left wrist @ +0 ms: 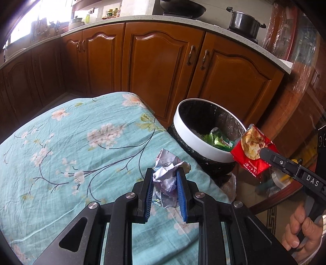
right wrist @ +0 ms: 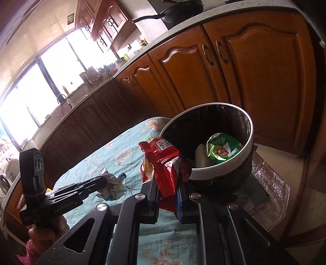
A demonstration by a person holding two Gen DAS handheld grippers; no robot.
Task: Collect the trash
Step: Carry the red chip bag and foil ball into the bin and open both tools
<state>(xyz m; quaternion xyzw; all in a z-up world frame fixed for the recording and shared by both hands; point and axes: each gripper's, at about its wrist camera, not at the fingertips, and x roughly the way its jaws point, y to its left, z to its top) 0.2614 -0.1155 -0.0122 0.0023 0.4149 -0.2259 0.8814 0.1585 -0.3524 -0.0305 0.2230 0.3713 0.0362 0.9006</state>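
Wooden cabinet doors (left wrist: 163,67) beneath a pale speckled bench (left wrist: 130,19); black wok (left wrist: 183,9); lidded steel pot (left wrist: 244,23); floral teal cloth (left wrist: 71,142); bright window (right wrist: 40,81); sink tap (right wrist: 61,97).

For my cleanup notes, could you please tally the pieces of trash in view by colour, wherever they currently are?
Red: 1, the red snack wrapper held in the right gripper, beside the bin.
White: 1, the crumpled paper held in the left gripper, above the floral cloth.
Green: 1, the green wrapper inside the bin.
Total: 3.
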